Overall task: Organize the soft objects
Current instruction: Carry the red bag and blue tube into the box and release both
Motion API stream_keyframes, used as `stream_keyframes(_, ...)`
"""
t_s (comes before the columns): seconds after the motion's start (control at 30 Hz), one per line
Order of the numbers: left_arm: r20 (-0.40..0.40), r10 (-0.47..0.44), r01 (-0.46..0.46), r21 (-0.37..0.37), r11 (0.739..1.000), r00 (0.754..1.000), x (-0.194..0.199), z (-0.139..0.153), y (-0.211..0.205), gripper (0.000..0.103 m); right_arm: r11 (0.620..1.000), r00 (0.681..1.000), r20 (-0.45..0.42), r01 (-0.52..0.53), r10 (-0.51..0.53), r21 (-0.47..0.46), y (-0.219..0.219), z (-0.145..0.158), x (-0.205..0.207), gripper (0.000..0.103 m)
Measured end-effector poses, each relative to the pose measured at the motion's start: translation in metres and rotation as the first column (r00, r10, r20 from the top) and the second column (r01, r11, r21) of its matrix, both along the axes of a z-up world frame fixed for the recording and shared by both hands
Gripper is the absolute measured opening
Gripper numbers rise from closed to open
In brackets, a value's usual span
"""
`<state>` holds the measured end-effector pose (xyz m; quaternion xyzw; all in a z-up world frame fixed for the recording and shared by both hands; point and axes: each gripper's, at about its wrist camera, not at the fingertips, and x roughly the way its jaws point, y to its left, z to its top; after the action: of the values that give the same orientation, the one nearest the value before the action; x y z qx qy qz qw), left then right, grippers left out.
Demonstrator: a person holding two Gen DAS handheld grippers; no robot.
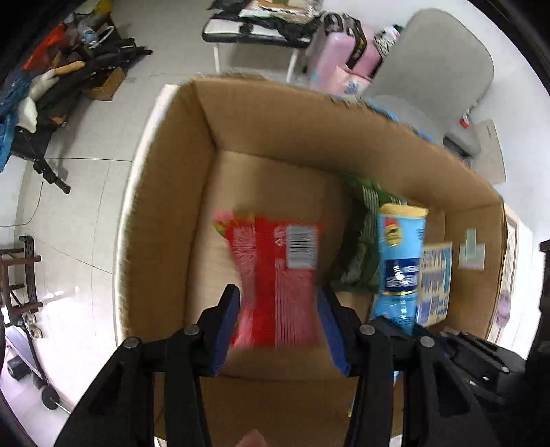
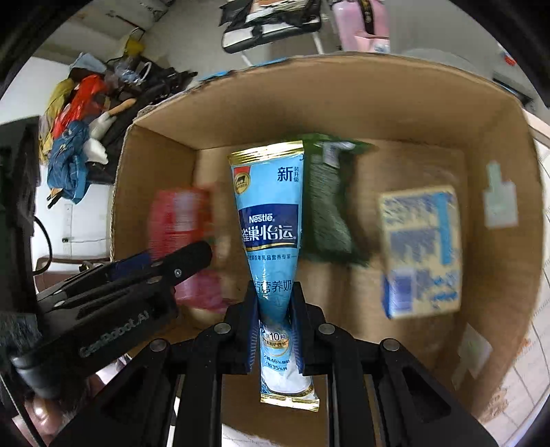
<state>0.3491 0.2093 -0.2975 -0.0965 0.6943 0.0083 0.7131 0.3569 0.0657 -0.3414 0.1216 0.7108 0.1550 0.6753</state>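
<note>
My left gripper is shut on a red snack bag and holds it over the open cardboard box. My right gripper is shut on a blue Nestle milk-powder pouch, pinched at its lower part, also over the box. The pouch shows in the left wrist view, and the red bag with the left gripper shows in the right wrist view. A green bag and a blue-and-cream carton lie on the box floor.
The box stands on a white surface. Behind it are a grey chair, a pink suitcase and a small table. Clutter of bags and tools lies on the tiled floor at left.
</note>
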Motion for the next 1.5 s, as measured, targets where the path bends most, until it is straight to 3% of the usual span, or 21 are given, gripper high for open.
stream_keyframes(0.13,0.017,0.002,-0.003,0.024,1.000,1.000,0.005,0.009,0.005,0.046,0.999,0.999,0.013,-0.037,0.037,-0.007,0.011,-0.003,0.007,0.020)
stream_keyframes(0.23,0.041,-0.016,0.014,0.061,0.998,0.999,0.002,0.016,0.006,0.056,0.999,0.999,0.019,-0.042,0.042,-0.020,0.012,0.002,0.007,0.030)
stream_keyframes(0.27,0.047,-0.022,0.018,0.071,0.997,0.999,0.003,0.017,0.005,0.065,0.999,0.999,0.022,-0.042,0.043,-0.031,0.010,0.005,0.007,0.033)
stream_keyframes(0.37,0.065,-0.029,0.023,0.078,0.997,0.997,-0.002,0.023,0.003,0.078,0.996,0.998,0.040,-0.052,0.055,-0.070,0.002,0.018,0.002,0.064)
stream_keyframes(0.4,0.070,-0.026,0.020,0.081,0.996,0.997,-0.004,0.025,0.004,0.080,0.996,0.997,0.045,-0.053,0.056,-0.078,-0.003,0.024,-0.002,0.087)
stream_keyframes(0.43,0.078,-0.026,0.019,0.086,0.996,0.997,-0.008,0.029,0.003,0.085,0.995,0.997,0.052,-0.052,0.057,-0.087,-0.006,0.029,-0.005,0.092)
stream_keyframes(0.57,0.111,-0.040,0.026,0.128,0.991,0.993,-0.020,0.040,-0.002,0.098,0.983,0.995,0.070,-0.059,0.072,-0.172,-0.018,0.047,-0.023,0.092)
stream_keyframes(0.77,0.145,-0.042,0.023,0.131,0.991,0.989,-0.046,0.056,-0.006,0.099,0.954,0.994,0.078,-0.047,0.074,-0.297,-0.037,0.060,-0.052,0.092)
stream_keyframes(1.07,0.195,-0.036,0.010,0.133,0.991,0.980,-0.095,0.076,-0.019,0.099,0.961,0.990,0.143,0.030,0.011,-0.276,-0.061,0.095,-0.097,0.093)
stream_keyframes(1.5,0.294,-0.027,-0.012,0.132,0.991,0.955,-0.156,0.144,-0.038,0.099,0.975,0.966,0.258,0.054,0.004,-0.216,-0.087,0.168,-0.155,0.092)
